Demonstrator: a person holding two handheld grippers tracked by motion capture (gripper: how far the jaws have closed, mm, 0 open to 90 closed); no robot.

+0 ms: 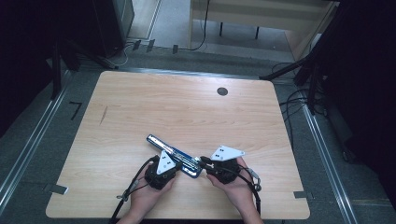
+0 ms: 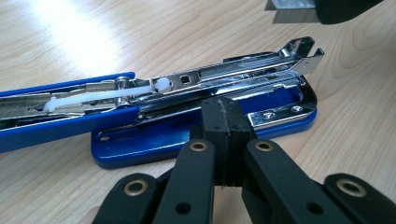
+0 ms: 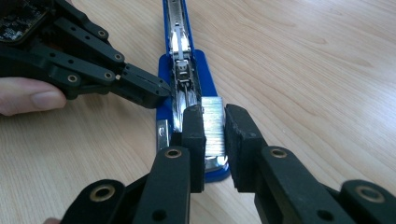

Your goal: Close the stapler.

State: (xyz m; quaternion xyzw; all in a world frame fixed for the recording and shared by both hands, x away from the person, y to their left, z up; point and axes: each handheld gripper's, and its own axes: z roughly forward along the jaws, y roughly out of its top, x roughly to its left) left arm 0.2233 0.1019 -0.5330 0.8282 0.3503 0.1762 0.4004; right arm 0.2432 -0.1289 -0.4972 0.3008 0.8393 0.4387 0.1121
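Stapler [image 1: 173, 156] lies opened out flat on counter [image 1: 187, 107], between both grippers; far end of lid cut off in left gripper view. Left gripper [image 2: 223, 122] pressed together, tips against stapler base. Right gripper [image 3: 214, 128] pinching staple strip [image 3: 213, 125] over magazine's near end; strip's lower end hidden behind jaws.

Light wooden table [image 1: 140, 107]; open blue stapler [image 1: 175, 156] lying flat near front edge
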